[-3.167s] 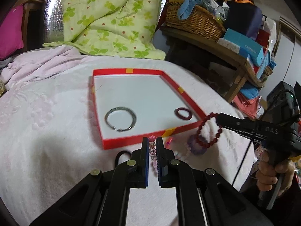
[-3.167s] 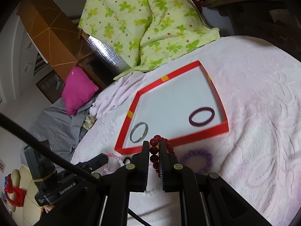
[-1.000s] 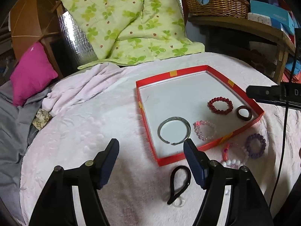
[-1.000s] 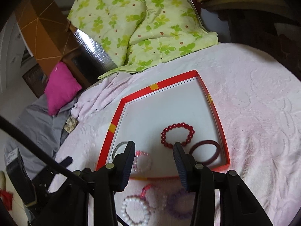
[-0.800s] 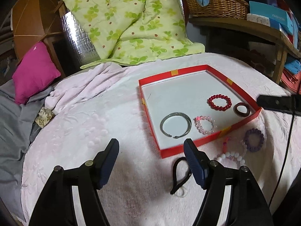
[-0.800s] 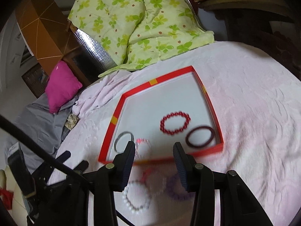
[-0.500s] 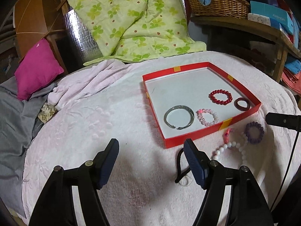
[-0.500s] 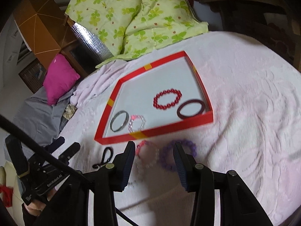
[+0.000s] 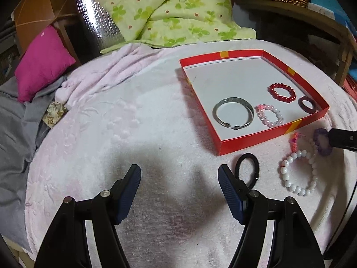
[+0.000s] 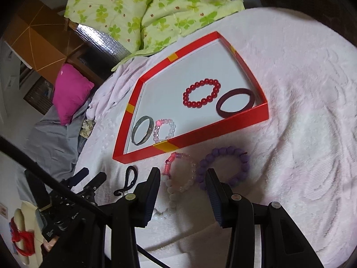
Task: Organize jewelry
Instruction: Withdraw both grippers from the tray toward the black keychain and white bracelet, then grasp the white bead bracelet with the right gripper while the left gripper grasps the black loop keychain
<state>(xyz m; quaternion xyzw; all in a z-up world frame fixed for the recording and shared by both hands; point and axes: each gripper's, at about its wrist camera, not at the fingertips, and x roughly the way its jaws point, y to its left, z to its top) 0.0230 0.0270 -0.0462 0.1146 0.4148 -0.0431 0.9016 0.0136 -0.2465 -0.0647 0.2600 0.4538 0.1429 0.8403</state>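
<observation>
- Right wrist view: my right gripper [image 10: 183, 186] hangs with its jaws spread wide and empty, just in front of the red tray [image 10: 189, 139], over the white-and-pink bead bracelet [image 10: 178, 176] that lies on the blanket [image 10: 301, 111] outside the tray's near wall.
- The purple bead bracelet [image 10: 223, 167] lies just beside it, also outside the tray's near wall, partly behind my right finger.
- A second ago this gripper sat higher, looking down into the tray; it has dropped back to the loose pieces, so I judge one of these two is my next pick.
- My left gripper [image 9: 179, 182] is likewise spread and empty, over bare blanket in front of the tray's near-left corner.
- Three seconds ago both claws were clamped on bracelets; now the red bead bracelet [image 10: 202, 93] and the pink bead bracelet [image 10: 164, 129] rest inside the tray, beside the dark bangle [image 10: 234, 102] and the silver cuff [image 10: 142, 132].
- That makes four pieces stowed; two bracelets and a black hair tie [image 9: 247, 169] remain outside the tray's front wall.
- Writing: the left tool's body carries pale lettering in the right wrist view, too small and cut off for me to read with confidence.
</observation>
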